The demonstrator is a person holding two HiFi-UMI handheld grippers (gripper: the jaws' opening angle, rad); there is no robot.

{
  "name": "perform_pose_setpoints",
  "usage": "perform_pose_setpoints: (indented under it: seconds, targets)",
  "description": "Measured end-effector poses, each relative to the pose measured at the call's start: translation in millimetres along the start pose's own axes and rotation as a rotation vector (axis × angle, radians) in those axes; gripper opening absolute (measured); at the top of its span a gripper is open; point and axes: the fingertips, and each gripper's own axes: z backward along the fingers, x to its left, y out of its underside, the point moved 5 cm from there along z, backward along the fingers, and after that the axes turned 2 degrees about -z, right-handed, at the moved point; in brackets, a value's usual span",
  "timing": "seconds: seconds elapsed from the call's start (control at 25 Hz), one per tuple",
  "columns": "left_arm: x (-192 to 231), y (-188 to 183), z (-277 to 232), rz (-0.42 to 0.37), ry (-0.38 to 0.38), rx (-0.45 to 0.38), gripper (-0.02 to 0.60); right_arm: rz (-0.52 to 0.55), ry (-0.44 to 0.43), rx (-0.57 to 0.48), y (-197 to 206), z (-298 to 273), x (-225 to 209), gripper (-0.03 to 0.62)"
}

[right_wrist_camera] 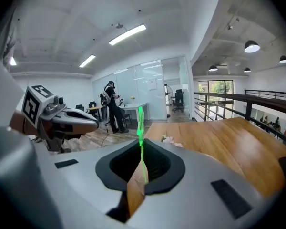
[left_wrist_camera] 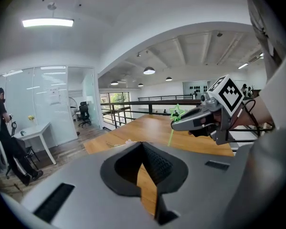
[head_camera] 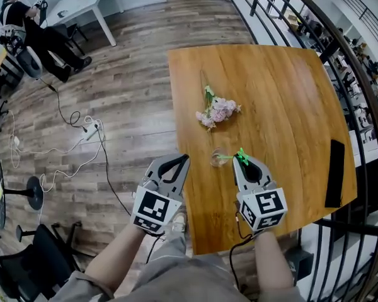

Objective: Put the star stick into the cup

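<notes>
**Star stick pinched upright, just beside the cup near the table's near edge**

The one star stick (right_wrist_camera: 140, 128) stood clamped low on its thin green stem between the closed jaws of the right gripper (head_camera: 240, 161). Its star end pointed up, probably so that the free lower end could be steered downward. It hung just to the right of the single clear cup (head_camera: 218, 160), not yet inside it. The cup stood on the wooden table (head_camera: 290, 106) close to the near edge. The left gripper (head_camera: 183, 160) waited off the table's left edge with its jaws together on nothing, seemingly kept clear of the work. One bunch of pink flowers (head_camera: 215, 111) lay mid-table, well behind the cup, and one flat black object (head_camera: 335, 172) lay along the right edge.
</notes>
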Motion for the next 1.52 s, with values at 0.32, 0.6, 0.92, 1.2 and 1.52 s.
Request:
perform_pose_setpoints:
  seconds: [0.32,0.6,0.92,1.2,1.52]
  targets:
    - [-4.4,30.2,-9.9,0.062,0.026,0.058,0.015,0.051,-0.002,0.102,39.5,-31.0,-1.5,0.04]
    - [-12.8,34.6,-7.1,0.074,0.031,0.068,0.015,0.059,0.002,0.109,41.8,-30.8,-1.1,0.048]
    - [-14.4,23.1,1.9,0.048,0.025,0.046,0.015,0.076,0.025,0.096,29.7,-15.0,1.7,0.272]
    - [-13.3,-2.9,18.9,0.011,0.01,-0.01,0.015,0.101,0.039,0.008,-6.2,23.1,9.9,0.275]
    - [-17.4,-54.0,59.8,-0.106,-0.028,-0.12,0.015,0.129,0.077,-0.15,-58.9,84.3,31.1,0.197]
